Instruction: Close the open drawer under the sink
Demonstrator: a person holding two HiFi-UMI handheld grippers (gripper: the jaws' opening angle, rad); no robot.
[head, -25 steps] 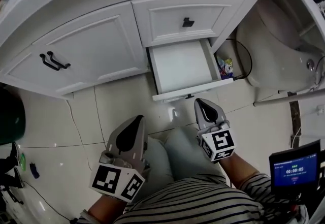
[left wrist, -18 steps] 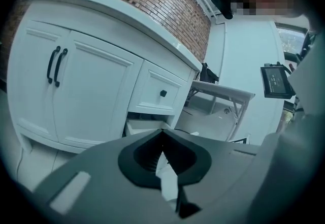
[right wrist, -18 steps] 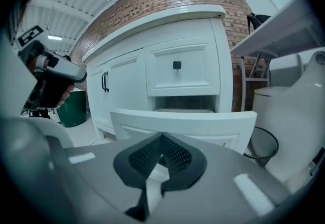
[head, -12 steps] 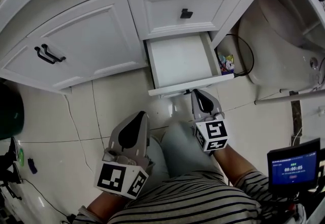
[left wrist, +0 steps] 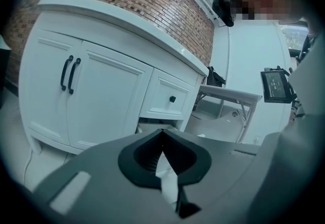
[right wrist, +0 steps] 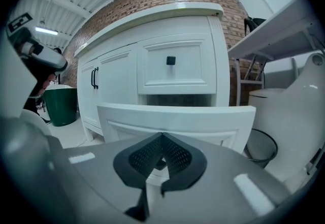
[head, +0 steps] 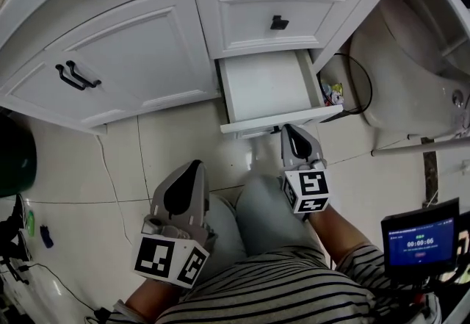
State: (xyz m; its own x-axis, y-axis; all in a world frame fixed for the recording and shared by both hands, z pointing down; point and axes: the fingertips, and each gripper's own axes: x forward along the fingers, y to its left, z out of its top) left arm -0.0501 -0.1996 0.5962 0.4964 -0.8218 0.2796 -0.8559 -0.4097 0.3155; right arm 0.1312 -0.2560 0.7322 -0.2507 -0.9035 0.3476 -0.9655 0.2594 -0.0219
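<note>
1. Head view: the open drawer [head: 266, 87] is jutting out low at the right end of the vanity [head: 139, 58]. The right gripper [head: 292, 133] is nosing up to its front edge, apparently to push it in. The left gripper [head: 192, 170] is idling above the person's knee [head: 224, 231].
2. Left gripper view: its jaws are sitting tips together, holding nothing, well apart from the vanity.
3. Right gripper view: its jaws are pinching together, empty, aiming squarely at the drawer front. The dark knob [right wrist: 159, 164] is showing through the gap beneath the tips, but I cannot tell whether they touch it.
</note>
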